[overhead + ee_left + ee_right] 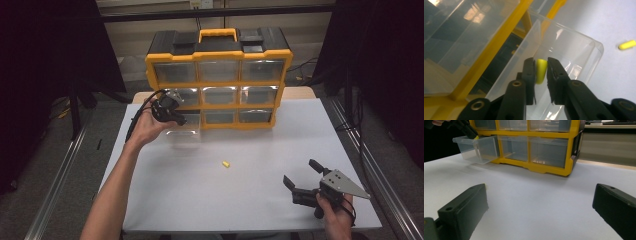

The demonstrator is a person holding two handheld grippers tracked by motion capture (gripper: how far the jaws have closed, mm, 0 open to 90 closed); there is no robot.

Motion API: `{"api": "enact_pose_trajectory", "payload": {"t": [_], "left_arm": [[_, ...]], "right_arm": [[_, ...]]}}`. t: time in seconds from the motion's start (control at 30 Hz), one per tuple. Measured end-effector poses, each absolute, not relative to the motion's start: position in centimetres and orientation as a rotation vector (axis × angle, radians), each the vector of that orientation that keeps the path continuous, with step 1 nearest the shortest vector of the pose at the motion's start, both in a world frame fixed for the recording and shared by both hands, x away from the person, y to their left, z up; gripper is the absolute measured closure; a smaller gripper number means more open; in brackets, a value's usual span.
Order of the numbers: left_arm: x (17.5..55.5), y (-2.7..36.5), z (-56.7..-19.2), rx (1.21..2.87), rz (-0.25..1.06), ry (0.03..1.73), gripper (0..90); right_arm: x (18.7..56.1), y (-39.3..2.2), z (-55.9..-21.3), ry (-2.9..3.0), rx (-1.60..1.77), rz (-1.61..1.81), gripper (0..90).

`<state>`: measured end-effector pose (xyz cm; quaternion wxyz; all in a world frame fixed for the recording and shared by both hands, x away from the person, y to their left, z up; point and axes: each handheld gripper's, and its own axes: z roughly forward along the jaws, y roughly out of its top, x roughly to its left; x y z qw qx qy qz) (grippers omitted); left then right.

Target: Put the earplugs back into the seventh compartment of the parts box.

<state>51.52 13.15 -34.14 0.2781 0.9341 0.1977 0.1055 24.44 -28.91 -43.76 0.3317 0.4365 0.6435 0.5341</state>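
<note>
left gripper view, frame centre: yellow capsule [541, 70] pinched between the left gripper [540, 72] jaws, over the pulled-out clear drawer [584, 60]; not yet dropped. second yellow capsule [627, 45], upper right, left on the white table [619, 80]. right gripper [301, 181], high view lower right: wide, empty.

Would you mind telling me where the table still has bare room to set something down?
The widest free patch is the white table between the loose yellow piece and the near edge, left of the right gripper. The right side in front of the yellow organizer is also bare. It is crowded at the pulled-out drawer, where the left gripper holds a yellow piece.
</note>
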Motion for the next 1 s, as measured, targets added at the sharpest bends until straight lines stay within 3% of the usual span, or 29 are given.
{"api": "enact_pose_trajectory", "payload": {"t": [0.2,0.67,0.83,1.0], "left_arm": [[51.6,13.3,-34.2,2.506,0.289,0.542,67.9],[50.7,14.2,-33.3,2.396,0.4,0.572,18.6],[49.9,14.6,-32.8,2.323,0.4,0.57,10.8],[49.1,14.8,-32.9,2.262,0.38,0.573,9.5]], "right_arm": [[24.4,-28.9,-43.7,1.679,1.142,1.401,0.0],[24.4,-28.9,-43.8,1.683,1.141,1.399,0.0],[24.4,-28.9,-43.8,1.684,1.143,1.4,0.0],[24.4,-28.9,-43.8,1.684,1.144,1.401,0.0]]}}
